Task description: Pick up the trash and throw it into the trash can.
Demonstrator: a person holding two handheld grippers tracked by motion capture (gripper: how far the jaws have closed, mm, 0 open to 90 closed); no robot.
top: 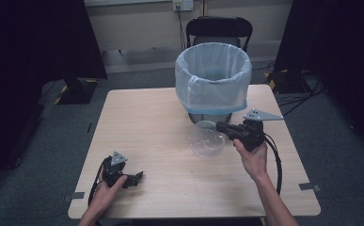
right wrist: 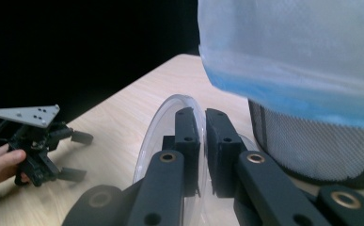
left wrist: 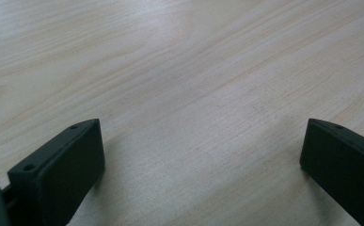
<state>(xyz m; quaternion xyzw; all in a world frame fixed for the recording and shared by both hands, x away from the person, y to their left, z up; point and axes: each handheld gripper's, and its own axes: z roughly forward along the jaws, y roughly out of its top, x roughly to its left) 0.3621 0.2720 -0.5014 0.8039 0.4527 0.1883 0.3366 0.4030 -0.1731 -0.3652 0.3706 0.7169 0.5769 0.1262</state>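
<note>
A light wooden desk [top: 142, 136] seen from above, with a person's forearms coming in from its near edge. The right gripper [top: 223, 127], held in the person's right hand [top: 252, 157] toward the right edge, has its two black jaws clenched on the rim of a clear, round plastic bowl [top: 207, 139]. In the right gripper view the bowl [right wrist: 158, 129] stands on edge, its thin wall pinched between the jaws, just beside a dark mesh waste bin lined with a pale blue-white plastic bag [right wrist: 302, 70]. From above, that bin [top: 213, 77] stands at the middle of the far edge, with the bowl just in front of it. The left gripper [top: 135, 179] sits near the near left corner in the person's left hand [top: 105, 190]; its jaws are spread wide and released, with bare wood between them. A black chair [top: 219, 29] stands beyond the far edge.
</note>
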